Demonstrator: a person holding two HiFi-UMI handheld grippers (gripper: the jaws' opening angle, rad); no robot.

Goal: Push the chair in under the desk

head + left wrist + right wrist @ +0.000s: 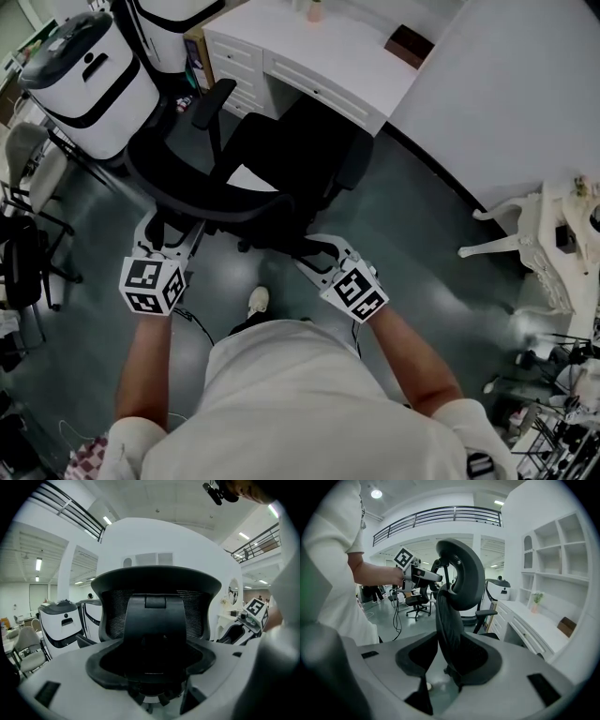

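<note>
A black mesh office chair stands in front of the white desk, its seat partly under the desk's edge and its backrest toward me. My left gripper is at the left end of the backrest. In the left gripper view the chair's back spine fills the gap of the left gripper, whose jaws stand wide. My right gripper is at the right end. There the backrest's edge passes between the wide jaws of the right gripper, with floor showing beside it.
Two white machines with black trim stand left of the desk. Other chairs are at the far left. A white carved furniture piece stands at the right beside a white wall. A brown box sits on the desk.
</note>
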